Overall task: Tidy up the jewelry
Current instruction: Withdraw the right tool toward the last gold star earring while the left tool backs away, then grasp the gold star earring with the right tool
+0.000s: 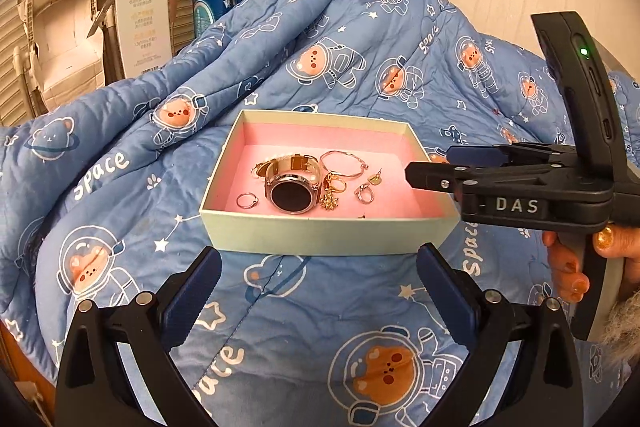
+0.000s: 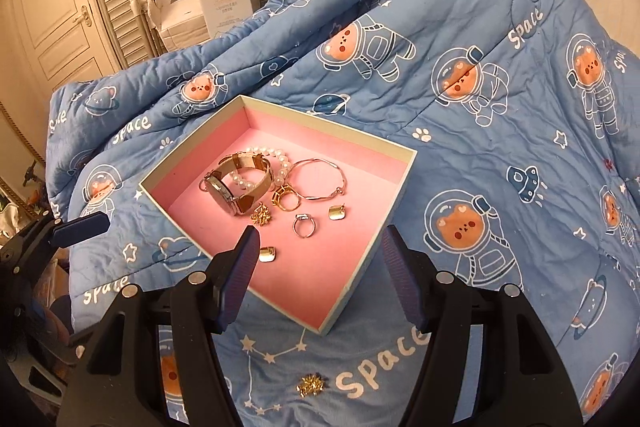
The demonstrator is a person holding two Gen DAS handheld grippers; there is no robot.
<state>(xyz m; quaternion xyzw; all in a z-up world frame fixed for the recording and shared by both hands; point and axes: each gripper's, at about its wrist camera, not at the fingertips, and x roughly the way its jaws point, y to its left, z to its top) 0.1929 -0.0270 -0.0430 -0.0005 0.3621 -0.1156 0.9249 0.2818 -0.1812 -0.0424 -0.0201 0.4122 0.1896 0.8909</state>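
We see the box [image 2: 372, 259] open on top, with the watch [image 2: 232, 193], pearls [image 2: 260, 163], bangle [image 2: 320, 179] and rings crowded toward its far-left corner; bare pink floor lies along the near and right walls. One gold earring [image 2: 310, 385] lies loose on the quilt [image 2: 500, 107] just beside the near corner.

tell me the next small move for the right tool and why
Probably lower the right tool toward the gold snowflake earring lying on the blanket, just outside the pink-lined box. It seems to be the only piece not yet in the box, it sits between that tool's open fingers, and the tool holds nothing.
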